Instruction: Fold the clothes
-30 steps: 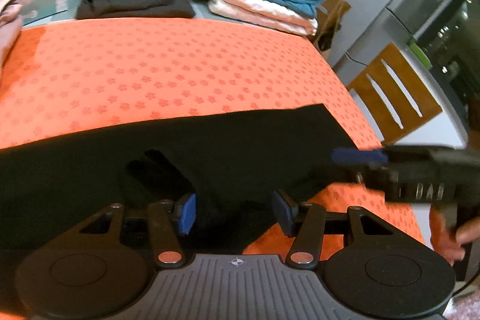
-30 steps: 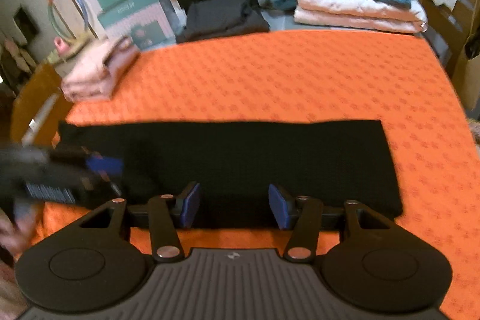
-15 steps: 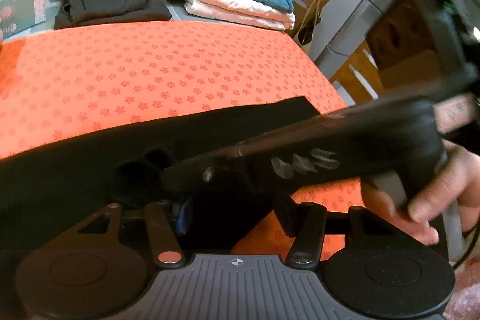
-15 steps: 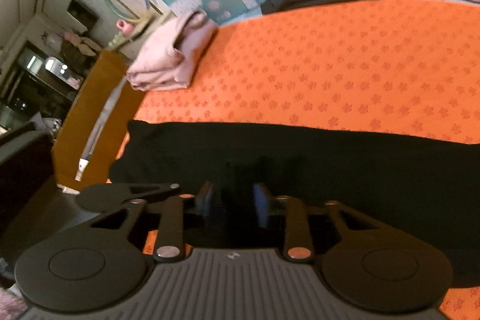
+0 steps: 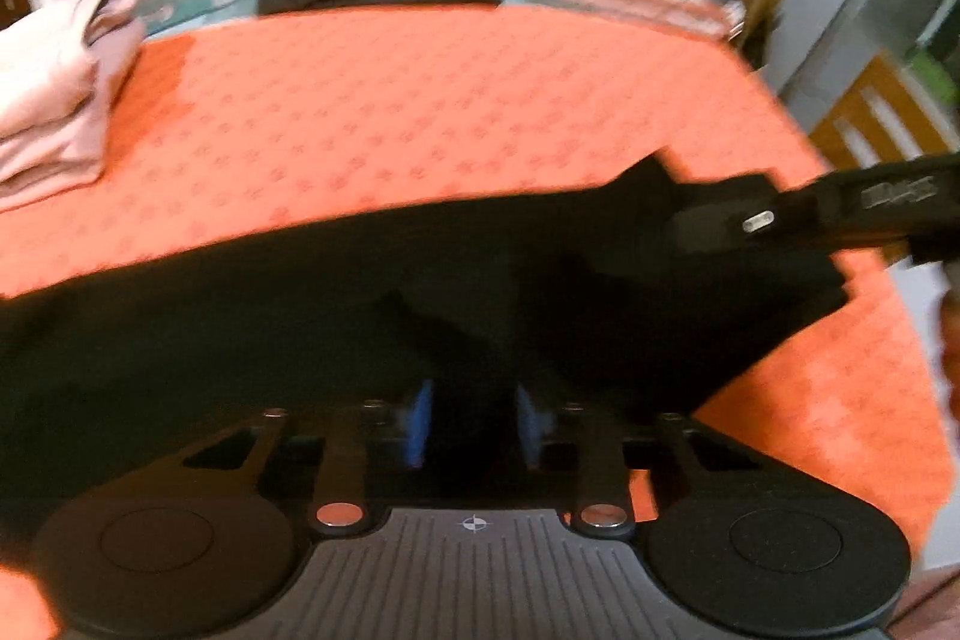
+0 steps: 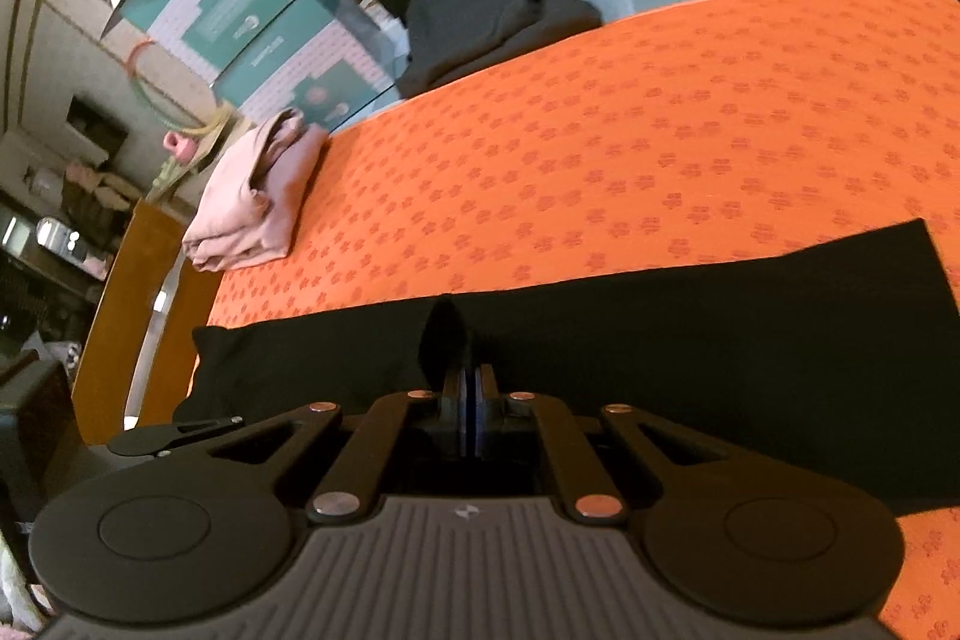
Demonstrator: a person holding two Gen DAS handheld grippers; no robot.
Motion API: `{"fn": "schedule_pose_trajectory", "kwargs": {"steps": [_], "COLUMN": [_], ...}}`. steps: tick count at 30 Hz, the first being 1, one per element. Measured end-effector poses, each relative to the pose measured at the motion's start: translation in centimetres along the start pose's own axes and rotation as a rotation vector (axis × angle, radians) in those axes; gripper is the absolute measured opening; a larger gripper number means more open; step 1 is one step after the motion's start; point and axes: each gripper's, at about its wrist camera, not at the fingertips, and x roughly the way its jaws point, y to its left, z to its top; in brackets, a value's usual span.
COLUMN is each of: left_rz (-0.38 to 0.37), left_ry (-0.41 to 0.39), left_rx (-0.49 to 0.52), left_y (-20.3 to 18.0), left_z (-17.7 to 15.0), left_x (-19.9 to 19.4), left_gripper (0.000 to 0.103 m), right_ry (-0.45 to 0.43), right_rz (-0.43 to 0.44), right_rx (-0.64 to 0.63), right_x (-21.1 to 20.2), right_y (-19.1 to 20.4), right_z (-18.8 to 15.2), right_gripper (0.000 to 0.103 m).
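— Clothes first: where's that black garment [image 6: 690,340]?

— Lying in a long strip across the near side of the orange bench [image 6: 660,130], pink folded pile [image 6: 258,196] off at ten o'clock.

— And the right tool [image 6: 467,400]?

— Together, clamped on a pinch of the black cloth's edge.

— The left tool [image 5: 471,424]?

— Closing, black cloth between its blue pads [image 5: 420,418]; whether they press yet, I cannot tell.

Black garment [image 6: 720,340] lies on an orange, flower-patterned cloth [image 6: 660,130].
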Motion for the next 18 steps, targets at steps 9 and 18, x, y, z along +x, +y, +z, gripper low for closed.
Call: {"fn": "schedule_pose_trajectory", "kwargs": {"steps": [9, 18], "left_rz": [-0.077, 0.010], "left_ry": [-0.042, -0.011], "left_rx": [-0.137, -0.250], "left_y": [2.0, 3.9], "left_z": [-0.1, -0.3], "left_x": [-1.5, -0.6], "left_gripper": [0.020, 0.018], "right_ry": [-0.017, 0.023], "right_rz": [0.005, 0.063], "right_rx": [-0.023, -0.106], "right_x": [-0.4, 0.9], "right_y": [0.5, 3.2], "right_z": [0.0, 0.2], "right_gripper": [0.004, 0.004]}}
